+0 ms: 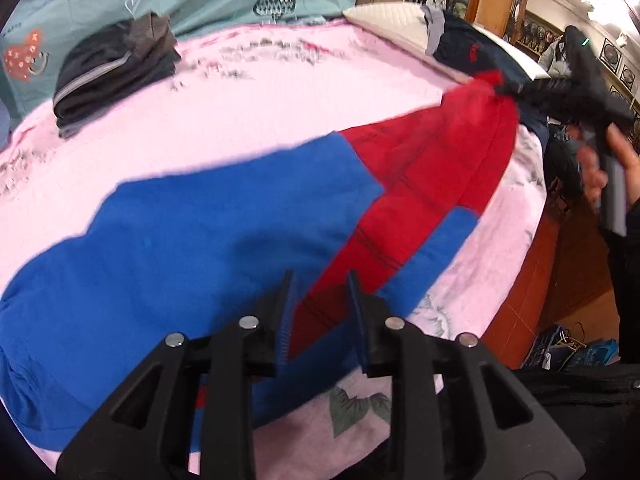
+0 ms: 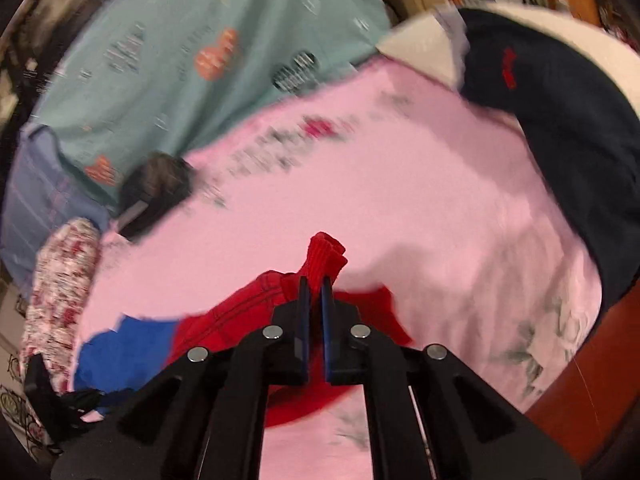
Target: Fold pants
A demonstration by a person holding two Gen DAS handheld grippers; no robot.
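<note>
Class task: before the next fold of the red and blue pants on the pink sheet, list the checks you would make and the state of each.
1. Right tool clamped on the red cuff: ok.
2. Left tool gripping the pants: not ok, jaws apart, fabric only between them.
3. Legs stacked evenly: cannot tell.
4. Pink sheet beyond the pants free for folding: ok.
5. Folded dark clothes clear of the pants: ok.

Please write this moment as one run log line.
right tool: shut on red cuff | left tool: open over pants | bed: pants flat, unfolded
</note>
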